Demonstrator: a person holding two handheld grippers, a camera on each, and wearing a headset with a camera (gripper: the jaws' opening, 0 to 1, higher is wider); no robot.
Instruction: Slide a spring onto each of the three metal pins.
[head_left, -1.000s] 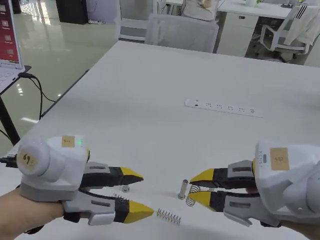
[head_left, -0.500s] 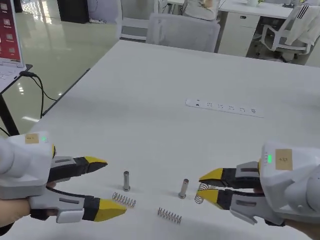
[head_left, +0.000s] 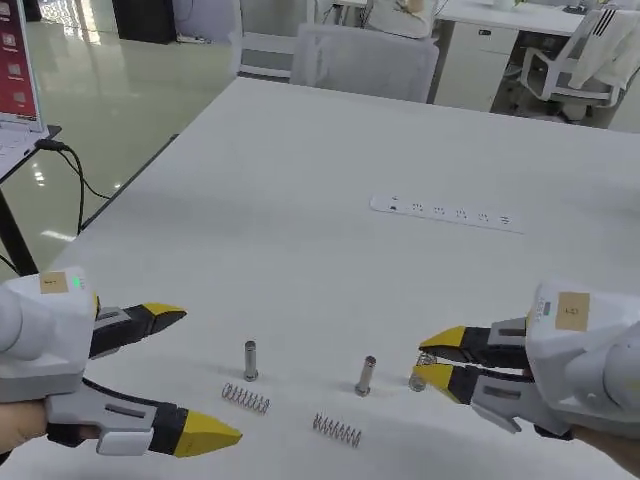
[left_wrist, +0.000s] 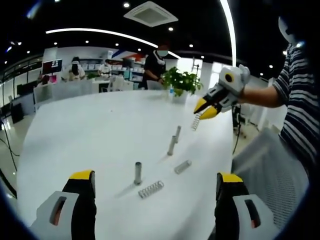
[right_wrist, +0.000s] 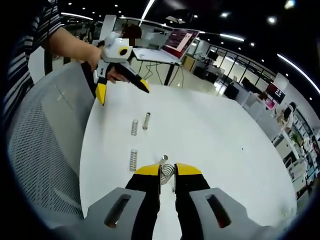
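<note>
Two short metal pins stand on the white table: the left pin and the middle pin. Three pins line up in the left gripper view. Two loose springs lie flat, one by the left pin and one nearer the front edge. My right gripper is shut on a third spring, just right of the middle pin, with a pin top beyond its tips. My left gripper is held wide open left of the left pin, with nothing between its jaws.
A white power strip lies mid-table on the right. Past the table's far edge stand a grey mesh chair and office desks. A laptop and its cable sit off the table's left edge.
My left gripper drew back to the left, uncovering the left pin and the spring beside it. My right gripper shifted right with its spring, a little away from the middle pin.
</note>
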